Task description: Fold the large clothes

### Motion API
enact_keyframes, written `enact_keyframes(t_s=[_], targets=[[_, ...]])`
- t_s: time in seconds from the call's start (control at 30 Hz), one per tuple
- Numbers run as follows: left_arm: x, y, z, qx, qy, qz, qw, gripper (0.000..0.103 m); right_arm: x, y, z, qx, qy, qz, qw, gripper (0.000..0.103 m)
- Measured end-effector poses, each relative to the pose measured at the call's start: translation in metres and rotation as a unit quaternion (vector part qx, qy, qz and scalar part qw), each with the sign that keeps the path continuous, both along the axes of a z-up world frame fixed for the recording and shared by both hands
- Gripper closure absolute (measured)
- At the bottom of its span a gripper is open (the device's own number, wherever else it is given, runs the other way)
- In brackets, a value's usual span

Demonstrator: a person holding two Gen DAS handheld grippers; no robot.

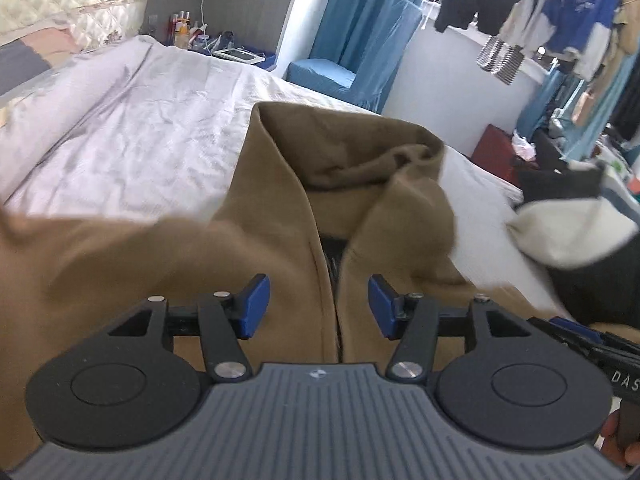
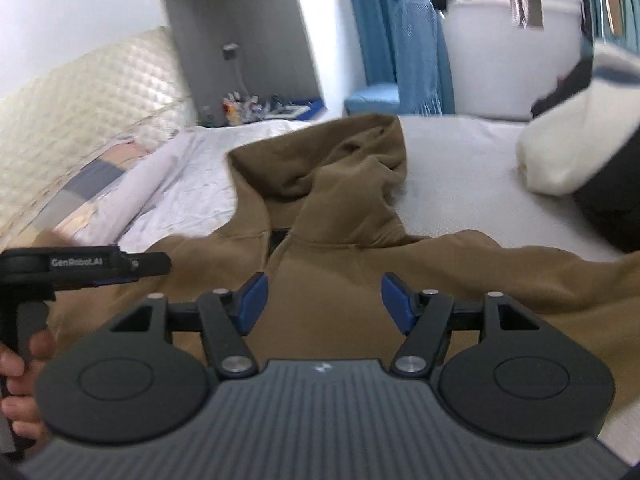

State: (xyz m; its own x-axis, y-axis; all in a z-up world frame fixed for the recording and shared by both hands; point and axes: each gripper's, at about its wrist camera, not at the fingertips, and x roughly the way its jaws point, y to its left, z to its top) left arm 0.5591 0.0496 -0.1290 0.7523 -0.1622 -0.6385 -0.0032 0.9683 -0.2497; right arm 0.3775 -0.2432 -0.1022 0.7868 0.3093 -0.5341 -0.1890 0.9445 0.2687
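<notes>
A brown zip hoodie (image 1: 272, 208) lies front-up on the bed, hood toward the far side, sleeves spread to both sides; it also shows in the right wrist view (image 2: 340, 248). My left gripper (image 1: 319, 306) is open and empty, hovering over the zipper at the chest. My right gripper (image 2: 324, 304) is open and empty, over the right chest below the hood. The left gripper also shows from the side in the right wrist view (image 2: 152, 264). The right gripper's edge shows at the right of the left wrist view (image 1: 592, 340).
The bed has a pale wrinkled sheet (image 1: 140, 128) and a quilted headboard (image 2: 80, 92). A white and black garment pile (image 1: 572, 232) lies on the bed's right. A cluttered nightstand (image 1: 208, 40), blue chair (image 1: 332, 76) and hanging clothes (image 1: 560, 12) stand beyond.
</notes>
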Motion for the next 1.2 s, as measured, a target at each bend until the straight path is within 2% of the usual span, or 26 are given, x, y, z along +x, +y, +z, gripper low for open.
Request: enact_keyframes(t_s=[0.13, 0.23, 0.27, 0.33, 0.43, 0.47, 0.53, 0.63, 0.67, 0.7, 0.73, 0.77, 0.8, 0.83, 0.9, 0.97, 1.03, 1.13, 1.2], targets=[[0.087, 0.012, -0.020, -0.002, -0.014, 0.012, 0.9998, 0.038, 0.082, -0.004, -0.019, -0.010, 0.009, -0.025, 1.000, 0.037], [0.143, 0.026, -0.034, 0.010, -0.037, 0.028, 0.9989, 0.038, 0.141, -0.005, -0.031, -0.011, 0.004, -0.045, 0.999, 0.035], [0.158, 0.030, -0.037, 0.022, -0.050, 0.033, 0.9980, 0.038, 0.159, -0.005, -0.034, -0.005, 0.001, -0.049, 0.999, 0.027], [0.185, 0.036, -0.043, 0.053, -0.062, 0.049, 0.9955, 0.036, 0.191, -0.006, -0.038, 0.006, -0.007, -0.053, 0.999, 0.021], [0.225, 0.049, -0.056, 0.067, -0.049, 0.076, 0.9936, 0.036, 0.232, 0.000, -0.045, -0.002, 0.001, -0.062, 0.998, 0.021], [0.237, 0.056, -0.059, 0.057, -0.041, 0.090, 0.9934, 0.036, 0.244, 0.003, -0.047, -0.003, 0.005, -0.066, 0.998, 0.021], [0.256, 0.067, -0.065, 0.029, -0.028, 0.087, 0.9954, 0.036, 0.263, 0.009, -0.049, -0.011, 0.002, -0.073, 0.997, 0.021], [0.281, 0.072, -0.067, 0.026, -0.003, 0.081, 0.9964, 0.038, 0.281, 0.020, -0.043, -0.032, -0.029, -0.074, 0.996, 0.021], [0.286, 0.073, -0.068, 0.020, 0.000, 0.079, 0.9967, 0.047, 0.285, 0.021, -0.040, -0.040, -0.041, -0.080, 0.995, 0.021], [0.292, 0.073, -0.068, 0.015, 0.005, 0.072, 0.9973, 0.060, 0.291, 0.020, -0.039, -0.039, -0.046, -0.089, 0.994, 0.021], [0.297, 0.071, -0.068, 0.019, 0.012, 0.065, 0.9976, 0.067, 0.299, 0.018, -0.037, -0.032, -0.036, -0.099, 0.994, 0.022], [0.303, 0.069, -0.067, 0.024, 0.019, 0.059, 0.9978, 0.079, 0.307, 0.014, -0.038, -0.025, -0.015, -0.106, 0.994, 0.022], [0.304, 0.065, -0.065, 0.027, 0.019, 0.052, 0.9981, 0.088, 0.315, 0.008, -0.040, -0.014, 0.007, -0.111, 0.994, 0.025], [0.301, 0.062, -0.063, 0.031, 0.017, 0.048, 0.9982, 0.093, 0.321, 0.001, -0.041, 0.007, 0.026, -0.117, 0.993, 0.039], [0.294, 0.059, -0.055, 0.032, 0.008, 0.042, 0.9986, 0.096, 0.330, -0.009, -0.044, 0.053, 0.060, -0.110, 0.991, 0.062], [0.290, 0.063, -0.047, 0.021, 0.006, 0.044, 0.9988, 0.096, 0.324, -0.010, -0.038, 0.047, 0.071, -0.113, 0.990, 0.075], [0.286, 0.072, -0.038, -0.002, 0.009, 0.054, 0.9985, 0.096, 0.312, -0.004, -0.024, 0.031, 0.049, -0.101, 0.993, 0.077], [0.267, 0.084, -0.020, -0.028, -0.008, 0.065, 0.9975, 0.097, 0.288, -0.004, 0.001, 0.057, 0.003, -0.083, 0.995, 0.079], [0.253, 0.091, -0.006, -0.030, -0.029, 0.069, 0.9968, 0.097, 0.269, -0.001, 0.021, 0.062, -0.025, -0.070, 0.995, 0.079]])
